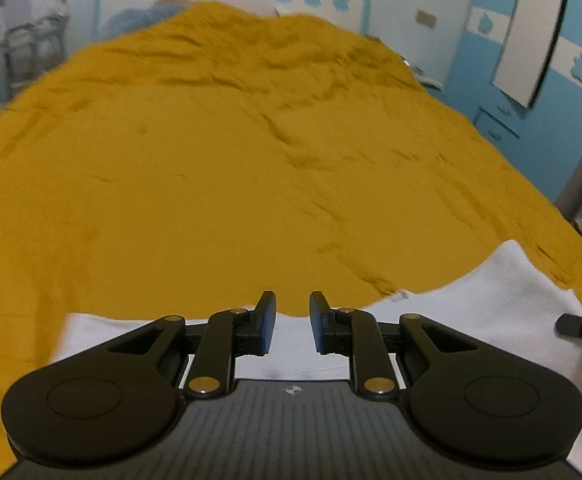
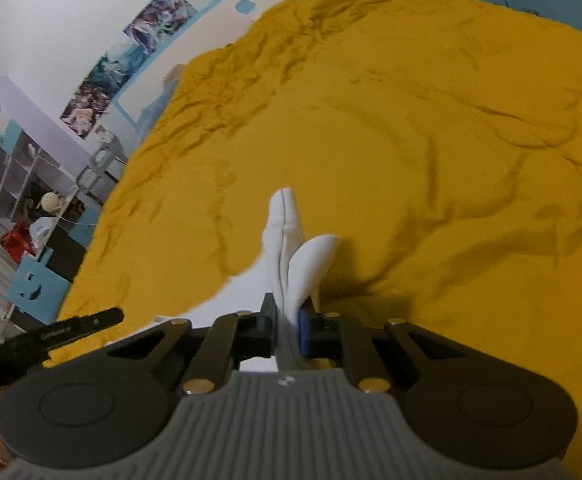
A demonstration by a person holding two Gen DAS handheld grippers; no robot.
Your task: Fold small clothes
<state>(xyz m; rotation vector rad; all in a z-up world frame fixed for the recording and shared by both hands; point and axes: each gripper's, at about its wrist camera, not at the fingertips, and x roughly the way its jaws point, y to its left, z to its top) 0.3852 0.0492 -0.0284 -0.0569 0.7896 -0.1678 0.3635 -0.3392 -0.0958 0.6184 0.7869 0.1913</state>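
Mustard-yellow bed cover (image 1: 211,168) fills both views, with a white garment (image 1: 503,300) lying at its near edge.
Right hand-held gripper (image 2: 287,320) pinches a raised fold of the white garment, pointing straight ahead of it. Left hand-held gripper (image 1: 293,320) hovers spread over the flat cloth, which stretches sideways toward the right one.

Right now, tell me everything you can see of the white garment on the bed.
The white garment is plain, soft-looking cloth, lying mostly flat on the mustard bedspread at its near edge. In the left wrist view it spreads under the open left hand-held gripper, which is not gripping it. The right hand-held gripper is shut on a bunched fold, with a seamed edge sticking up beyond its fingers. What kind of garment it is cannot be told.
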